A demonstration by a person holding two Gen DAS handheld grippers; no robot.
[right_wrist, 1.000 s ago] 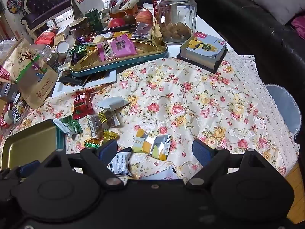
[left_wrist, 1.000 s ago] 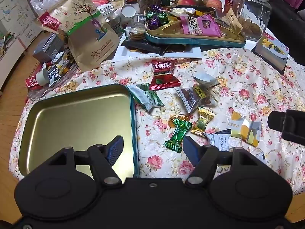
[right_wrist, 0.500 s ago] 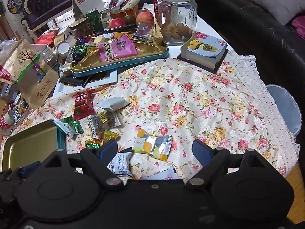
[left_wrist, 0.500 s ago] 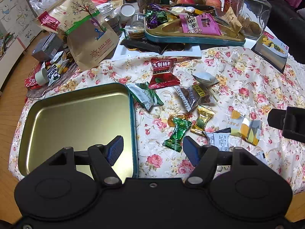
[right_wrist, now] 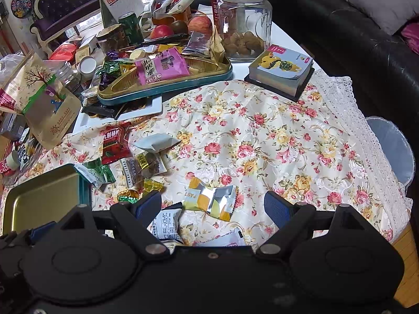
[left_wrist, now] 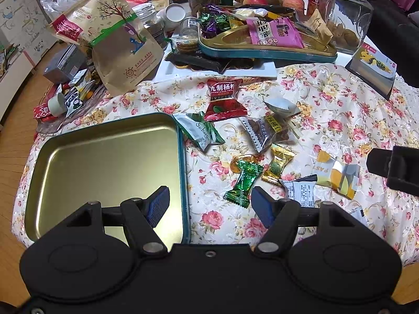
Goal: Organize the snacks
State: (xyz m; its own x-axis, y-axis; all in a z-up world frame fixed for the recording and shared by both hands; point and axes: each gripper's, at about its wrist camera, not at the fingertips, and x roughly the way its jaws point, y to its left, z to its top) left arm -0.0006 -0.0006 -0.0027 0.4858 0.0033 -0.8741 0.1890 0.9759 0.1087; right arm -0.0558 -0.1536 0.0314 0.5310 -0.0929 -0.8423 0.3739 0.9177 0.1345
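Several wrapped snacks lie loose on the floral tablecloth: a red packet (left_wrist: 225,99) (right_wrist: 115,141), a green candy (left_wrist: 244,180), a gold candy (left_wrist: 279,163), a yellow-and-silver packet (left_wrist: 337,174) (right_wrist: 212,201) and a white packet (left_wrist: 301,192) (right_wrist: 166,222). An empty gold tin tray (left_wrist: 104,167) (right_wrist: 39,198) with a teal rim sits to their left. My left gripper (left_wrist: 209,205) is open and empty, above the tray's right rim and the green candy. My right gripper (right_wrist: 212,208) is open and empty, above the yellow-and-silver packet.
At the back stand a second tin tray (right_wrist: 167,76) full of snacks, a glass jar (right_wrist: 244,23), a brown paper bag (left_wrist: 117,44), fruit and cans. A card box (right_wrist: 281,69) sits at back right. The table edge and a bin (right_wrist: 392,146) are to the right.
Both grippers have drawn slightly back and up; the snacks and tray have not moved. Both stay open.
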